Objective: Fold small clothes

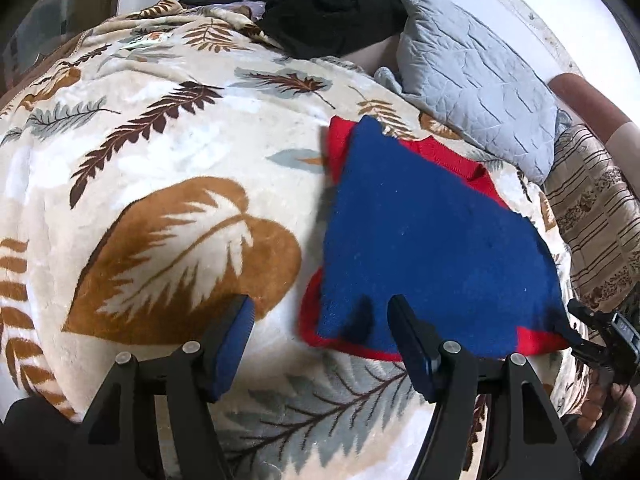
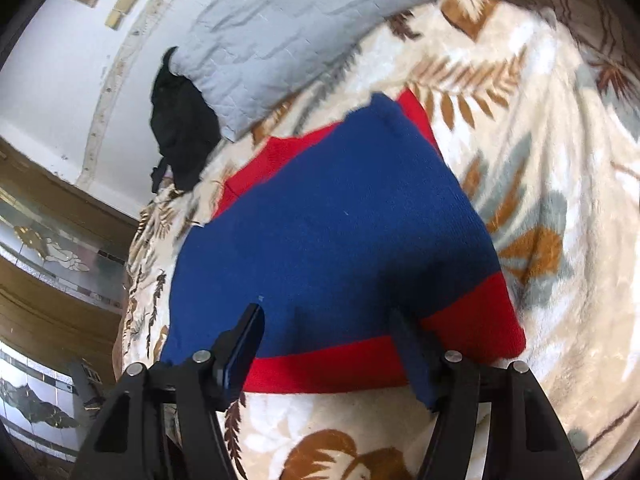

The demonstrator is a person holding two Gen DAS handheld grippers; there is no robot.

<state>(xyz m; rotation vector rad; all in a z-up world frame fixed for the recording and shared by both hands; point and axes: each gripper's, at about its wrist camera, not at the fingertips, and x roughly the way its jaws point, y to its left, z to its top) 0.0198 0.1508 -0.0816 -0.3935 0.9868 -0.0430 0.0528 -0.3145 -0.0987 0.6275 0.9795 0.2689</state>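
The left gripper (image 1: 320, 320) is being held above the blanket (image 1: 160, 152), its jaws standing apart with nothing clamped between them. One blue-padded finger (image 1: 236, 344) is being seen over a brown leaf print, the other over the near left edge of the sweater (image 1: 424, 248). The sweater, blue with red trim, is being shown lying flat on the blanket, to the right in the left wrist view. In that view the right gripper (image 1: 600, 332) is being glimpsed at the sweater's near right corner, with part of a hand (image 1: 612, 412) below it.

In the right wrist view, the right gripper (image 2: 328, 332) is being held over the sweater's (image 2: 332, 224) red hem, jaws apart and nothing pinched; whether the pads are touching the cloth cannot be told. A grey pillow (image 1: 476, 76) is being seen beyond the sweater, with a black garment (image 1: 332, 8) beside it against the wall. A striped brown cover (image 1: 592, 216) is being seen at the blanket's right side.
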